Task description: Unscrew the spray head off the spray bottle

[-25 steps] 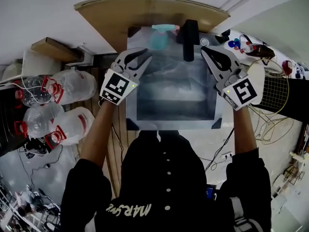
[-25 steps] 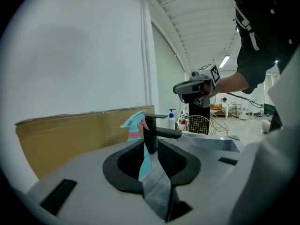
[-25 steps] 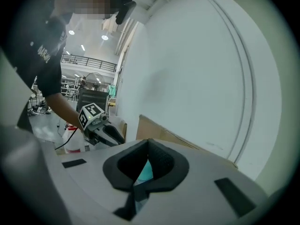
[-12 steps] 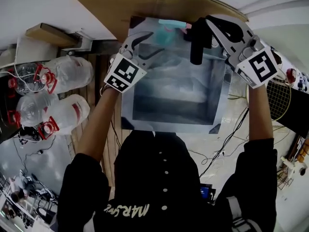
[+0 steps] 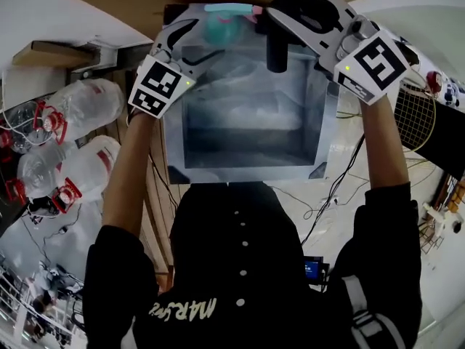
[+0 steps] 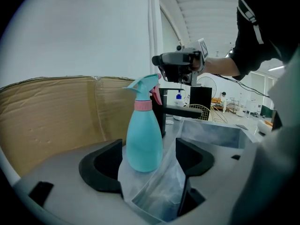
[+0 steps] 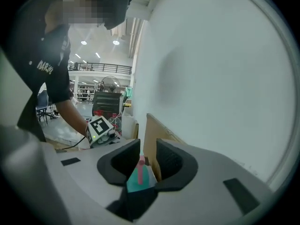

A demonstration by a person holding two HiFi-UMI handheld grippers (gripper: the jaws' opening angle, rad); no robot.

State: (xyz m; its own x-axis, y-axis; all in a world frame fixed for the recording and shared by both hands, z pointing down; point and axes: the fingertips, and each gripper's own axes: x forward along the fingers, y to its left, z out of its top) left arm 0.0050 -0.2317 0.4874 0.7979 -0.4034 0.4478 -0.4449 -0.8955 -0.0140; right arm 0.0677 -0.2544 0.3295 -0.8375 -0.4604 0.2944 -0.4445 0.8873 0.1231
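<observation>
The teal spray bottle (image 6: 144, 139) stands upright on the far rim of the sink (image 5: 325, 126), its spray head (image 6: 145, 84) on. The black faucet (image 6: 162, 118) is just beside it and cardboard (image 6: 51, 118) behind. The left gripper (image 6: 149, 165) has wide, opening fingers (image 6: 105, 165) flanking the bottle's base without touching. The right gripper (image 7: 147, 162), above the faucet, holds nothing; its narrow fingers (image 7: 174, 165) are opening.

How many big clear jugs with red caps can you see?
4, all at the head view's left: the near upper jug, the far upper jug by the edge, the near lower jug, and the far lower jug. More may be hidden outside the picture.
</observation>
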